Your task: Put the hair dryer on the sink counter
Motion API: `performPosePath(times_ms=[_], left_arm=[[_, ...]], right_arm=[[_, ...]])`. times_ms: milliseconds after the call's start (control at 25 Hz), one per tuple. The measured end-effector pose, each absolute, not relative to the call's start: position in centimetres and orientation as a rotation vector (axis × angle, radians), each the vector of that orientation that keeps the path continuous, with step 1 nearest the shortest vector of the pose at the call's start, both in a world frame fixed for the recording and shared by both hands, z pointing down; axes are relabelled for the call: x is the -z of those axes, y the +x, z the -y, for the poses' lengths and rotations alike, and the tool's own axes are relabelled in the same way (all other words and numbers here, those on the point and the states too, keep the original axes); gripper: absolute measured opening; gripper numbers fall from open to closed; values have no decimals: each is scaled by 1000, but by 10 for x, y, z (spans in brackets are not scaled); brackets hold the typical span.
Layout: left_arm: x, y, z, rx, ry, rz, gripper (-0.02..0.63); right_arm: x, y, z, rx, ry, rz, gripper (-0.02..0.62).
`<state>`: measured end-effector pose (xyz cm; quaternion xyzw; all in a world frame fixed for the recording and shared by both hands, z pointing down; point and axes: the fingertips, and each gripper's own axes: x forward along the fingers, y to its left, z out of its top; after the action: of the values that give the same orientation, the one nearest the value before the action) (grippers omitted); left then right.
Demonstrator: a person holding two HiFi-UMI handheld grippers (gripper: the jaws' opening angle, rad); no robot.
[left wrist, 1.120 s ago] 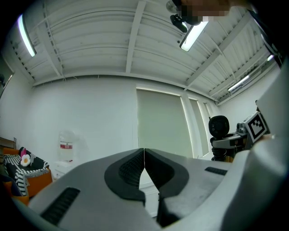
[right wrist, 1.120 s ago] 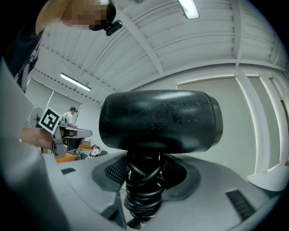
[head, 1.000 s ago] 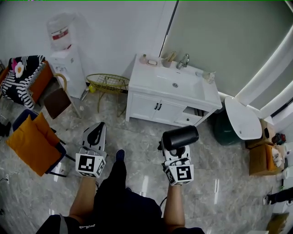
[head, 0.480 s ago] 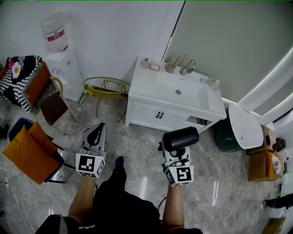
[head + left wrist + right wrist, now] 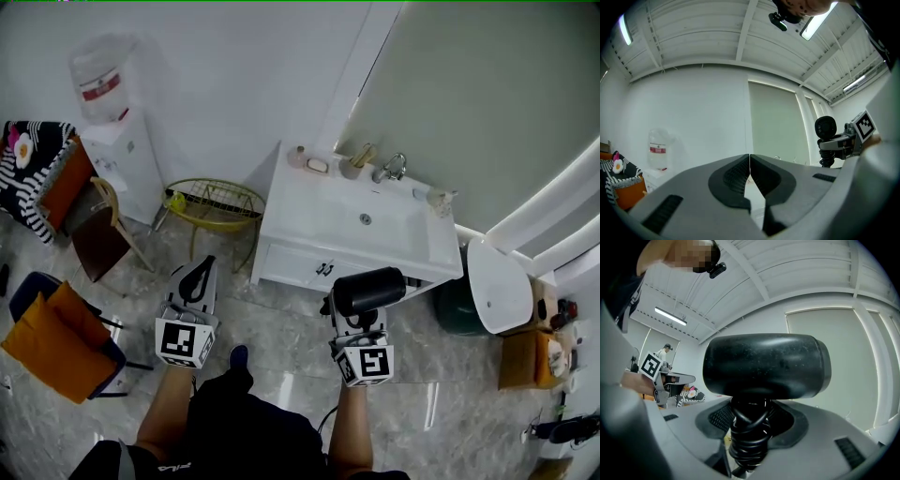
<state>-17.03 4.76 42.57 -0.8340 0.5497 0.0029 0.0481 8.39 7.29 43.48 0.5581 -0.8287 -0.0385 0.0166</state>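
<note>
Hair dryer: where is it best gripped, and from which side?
Grip the hair dryer by its cord-wrapped handle, coming in level beneath the barrel, as the right gripper holds it now. The handle is narrow enough to sit between the jaws; the fat round barrel would likely slip.

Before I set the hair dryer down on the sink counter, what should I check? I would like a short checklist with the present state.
1. Grip on the black hair dryer: ok, the right claw clamps its handle.
2. Its cord: ok, wound around the handle.
3. The left claw: ok, shut and empty.
4. Bare spot on the white sink counter: ok, left of the basin.
5. Counter within reach: cannot tell, the dryer appears near its front edge.
</note>
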Motion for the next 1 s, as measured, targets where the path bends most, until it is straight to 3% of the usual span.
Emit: performPosePath(times_ms=[360, 1000], left_arm=[[-421, -185, 42, -16, -2549, -1657, 26], [-421, -137, 101, 20, -2568, -1639, 26]], right_arm=[[-429, 67, 11, 118, 1768, 2563, 218], [-429, 105, 77, 101, 1752, 2573, 218]])
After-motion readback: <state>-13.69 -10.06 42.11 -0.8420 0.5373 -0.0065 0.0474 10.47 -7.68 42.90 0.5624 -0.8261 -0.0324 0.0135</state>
